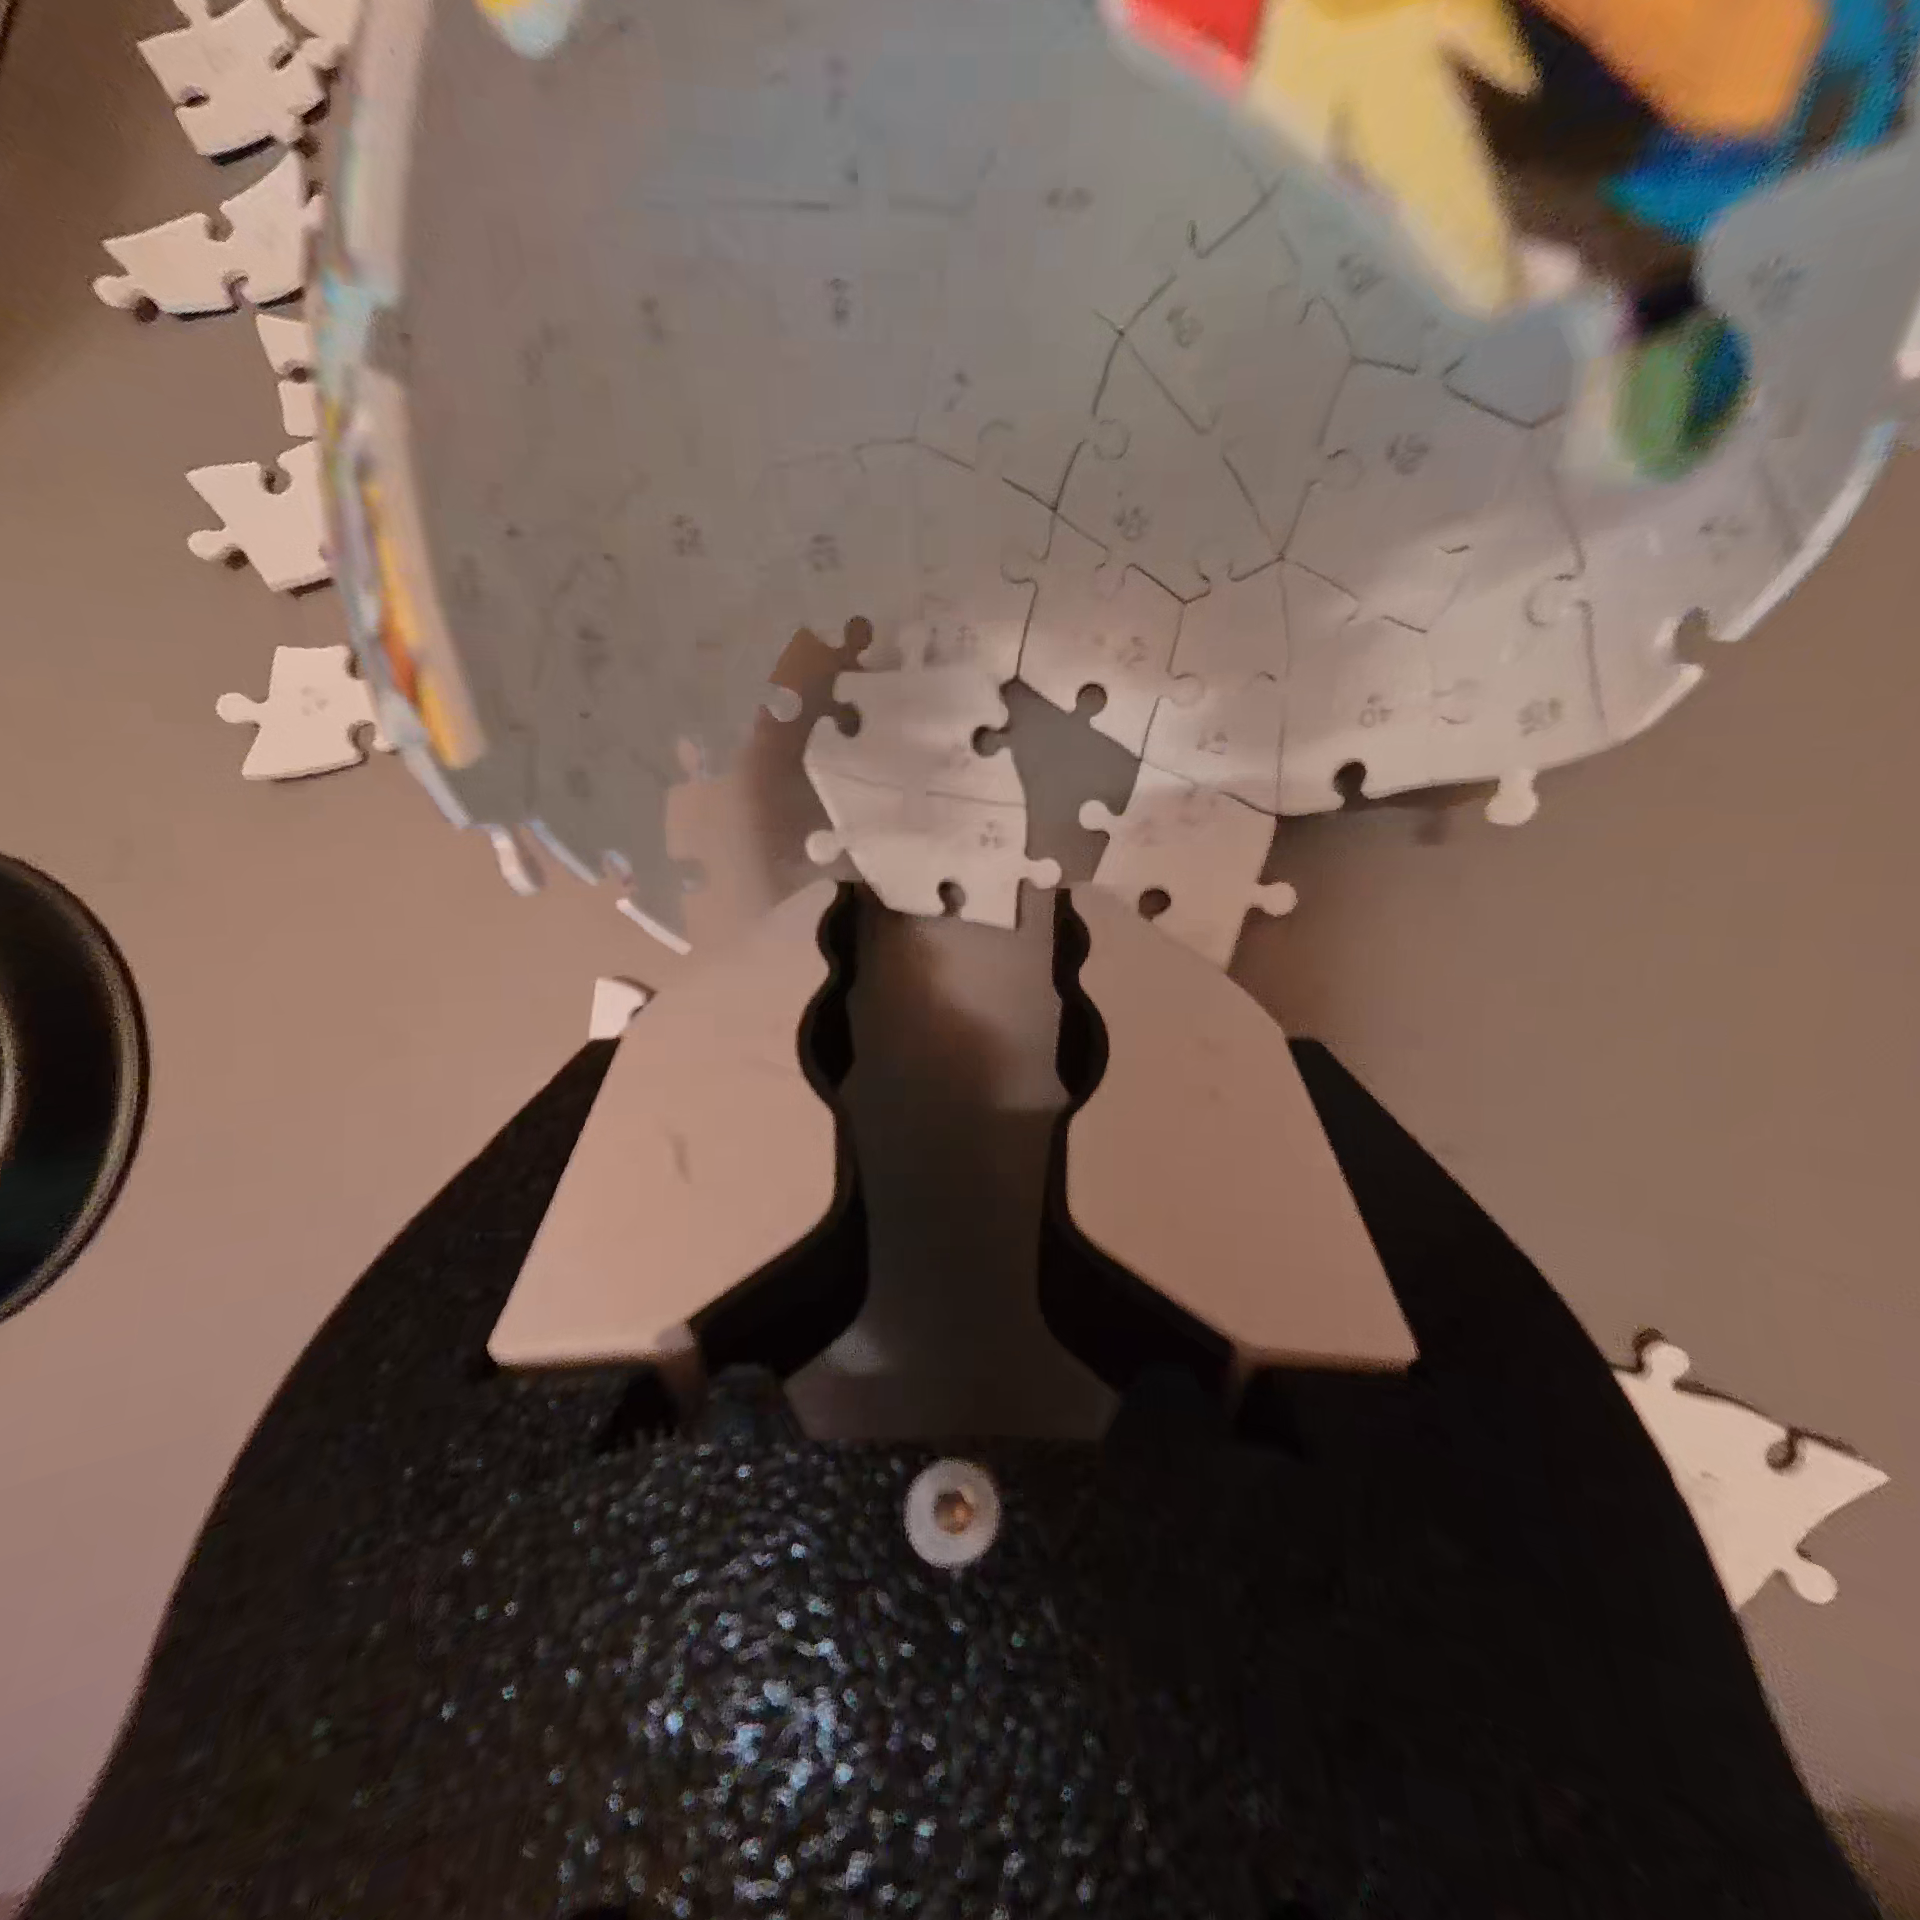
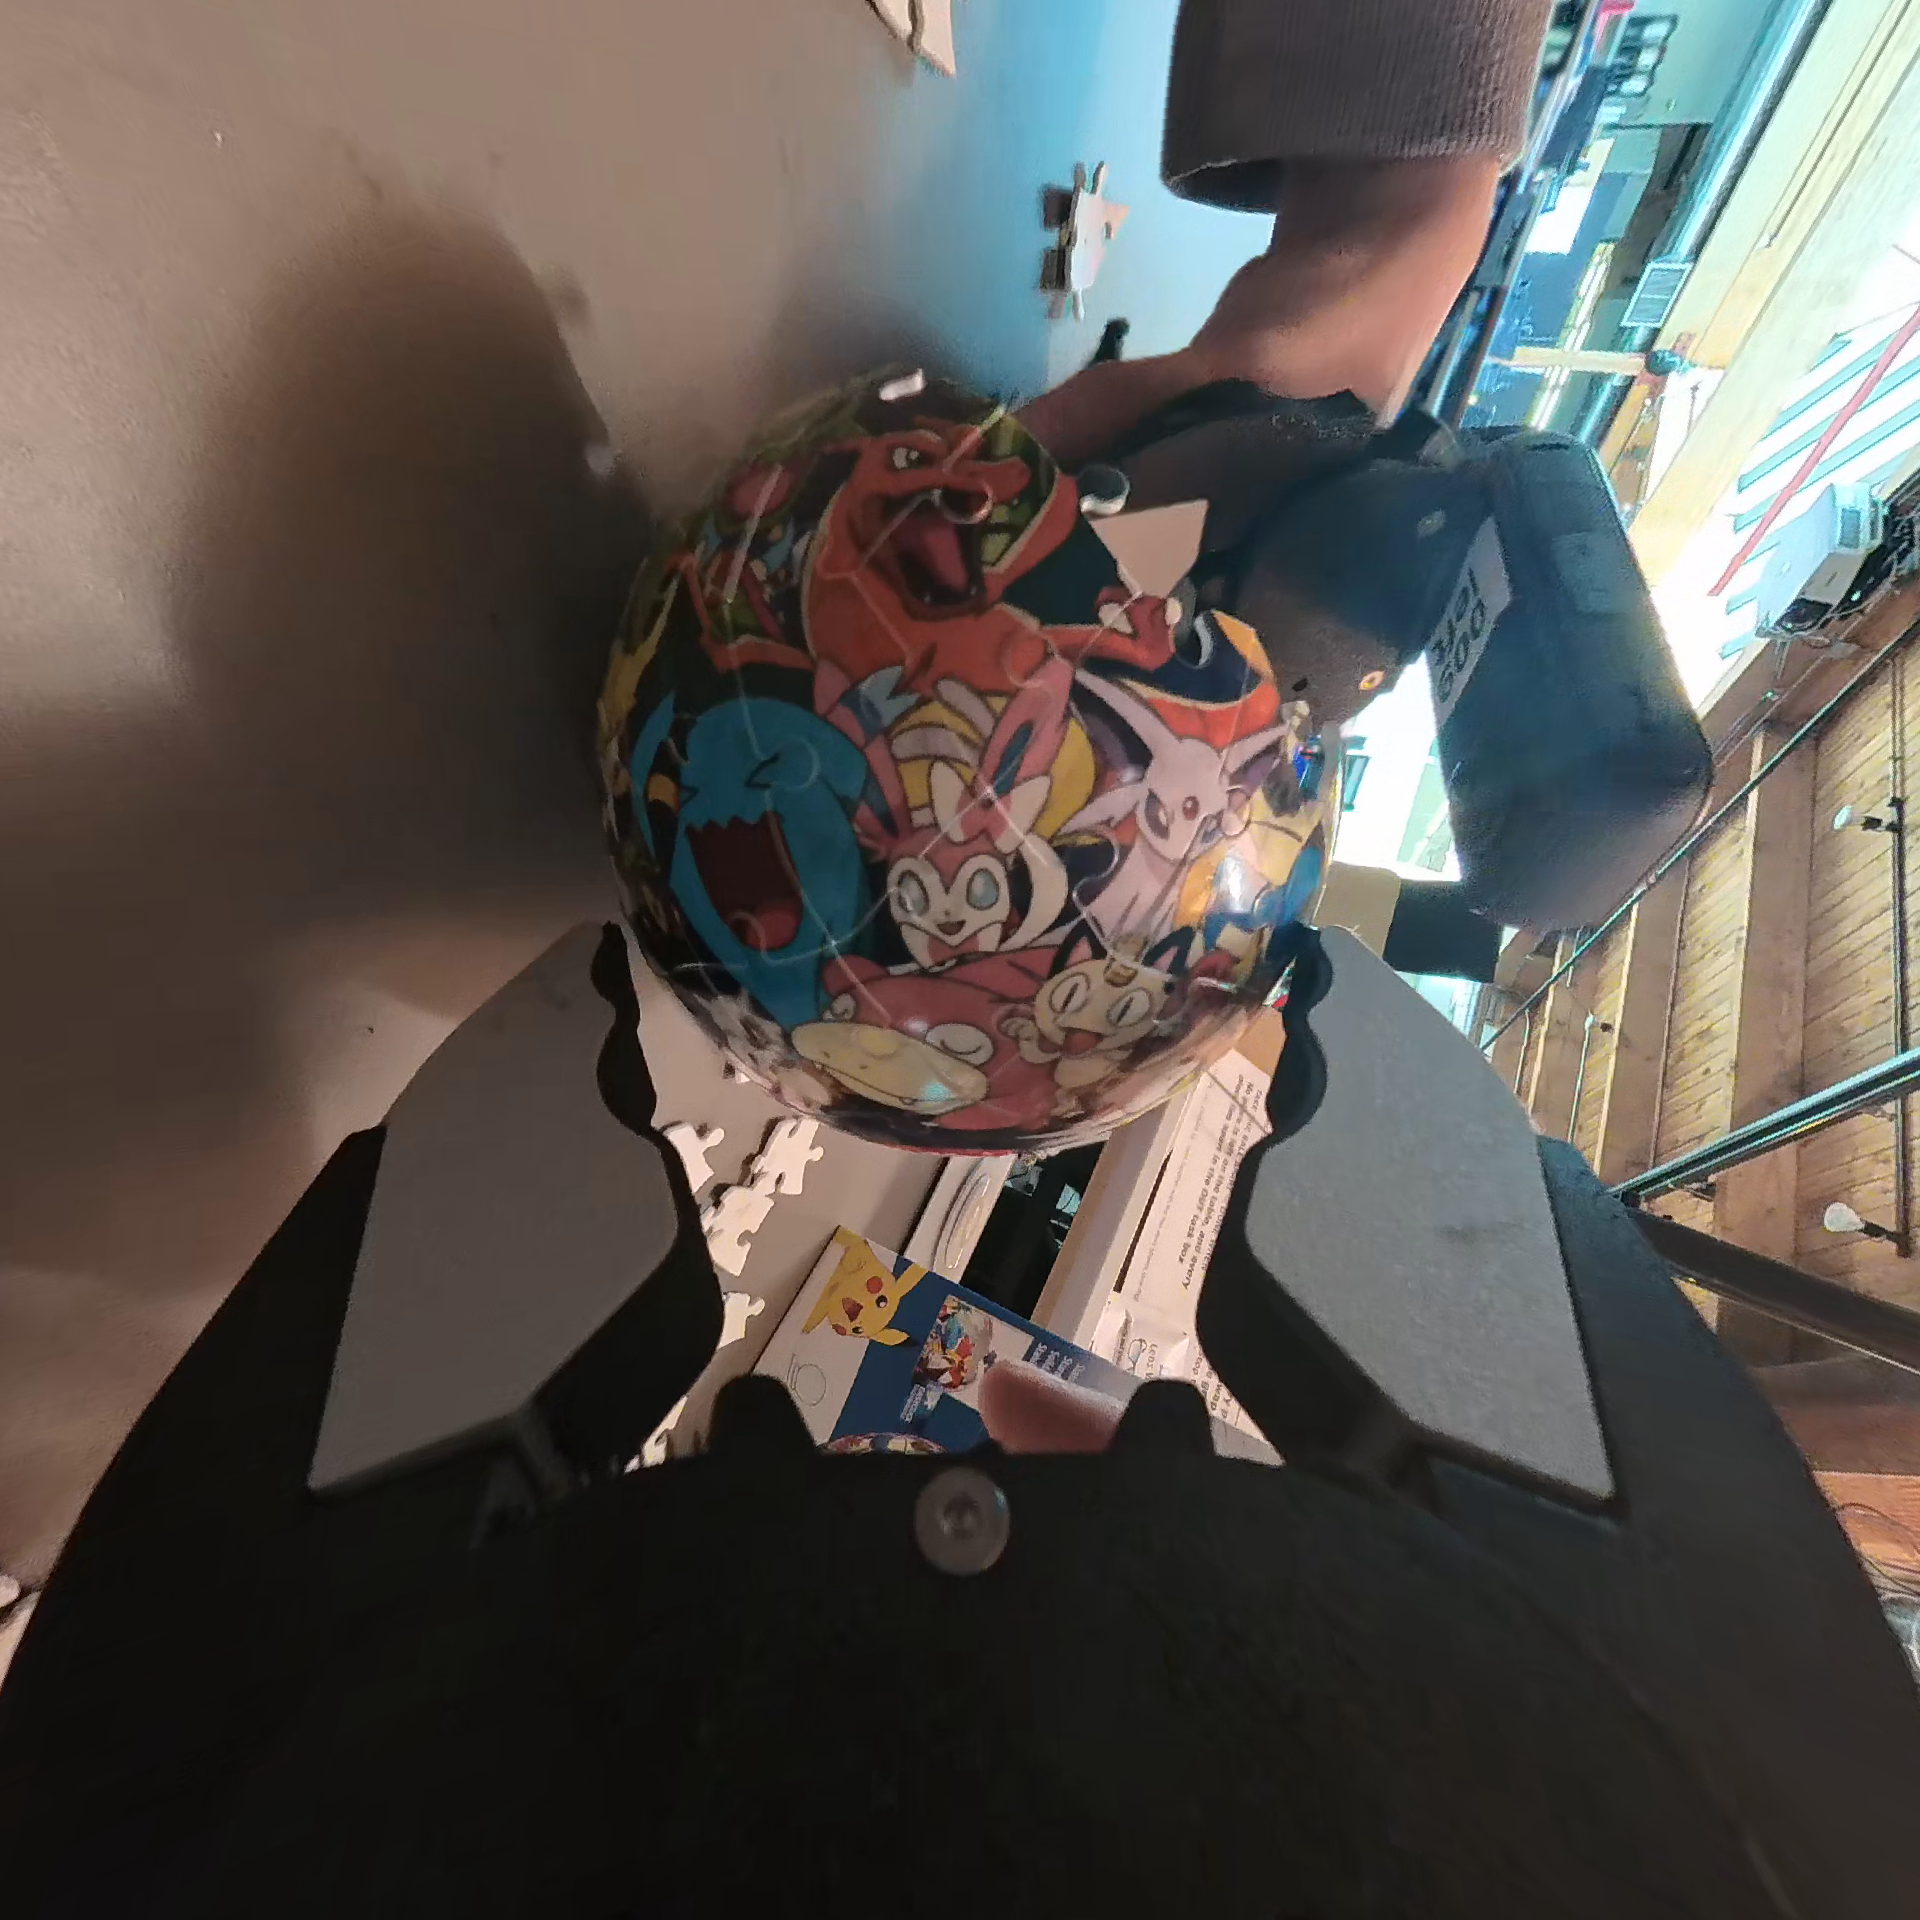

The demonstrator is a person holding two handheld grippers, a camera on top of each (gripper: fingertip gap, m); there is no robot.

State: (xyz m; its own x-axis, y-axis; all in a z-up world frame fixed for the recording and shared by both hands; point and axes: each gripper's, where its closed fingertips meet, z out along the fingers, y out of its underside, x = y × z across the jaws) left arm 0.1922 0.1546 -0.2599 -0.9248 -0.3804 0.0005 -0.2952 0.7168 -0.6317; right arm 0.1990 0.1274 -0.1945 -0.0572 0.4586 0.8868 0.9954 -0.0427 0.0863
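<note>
Left gripper (image 1: 956, 935): jaws part open with a narrow gap; the tips sit at the ragged lower edge of the puzzle ball (image 1: 883, 436). Whether they pinch a piece I cannot tell. No loose piece shows in the gap.
Ball from left jaws: at 12 o'clock, touching or just short of the tips. The left wrist view looks into its grey, hollow inside.
Gap in shell: a missing-piece hole (image 1: 1060, 769) just past the tips, at 1 o'clock.
Loose pieces (image 1: 260, 239): white backs up, scattered on the table (image 1: 1558, 1039) from 9 to 11 o'clock; another piece (image 1: 1725, 1465) at 4 o'clock beside the gripper body.
Right gripper (image 2: 961, 966): jaws wide open, spanning the ball (image 2: 956, 769); each tip lies beside its near flank. Contact is not clear, so whether it grips I cannot tell.
Ball from right jaws: 12 o'clock, printed side facing the camera, round, no long axis.
Nearer gripper: both at the ball; the left one meets it from the far side, at 1 o'clock in the right wrist view.
Puzzle box (image 2: 935, 1351): below the ball, between the right fingers.
</note>
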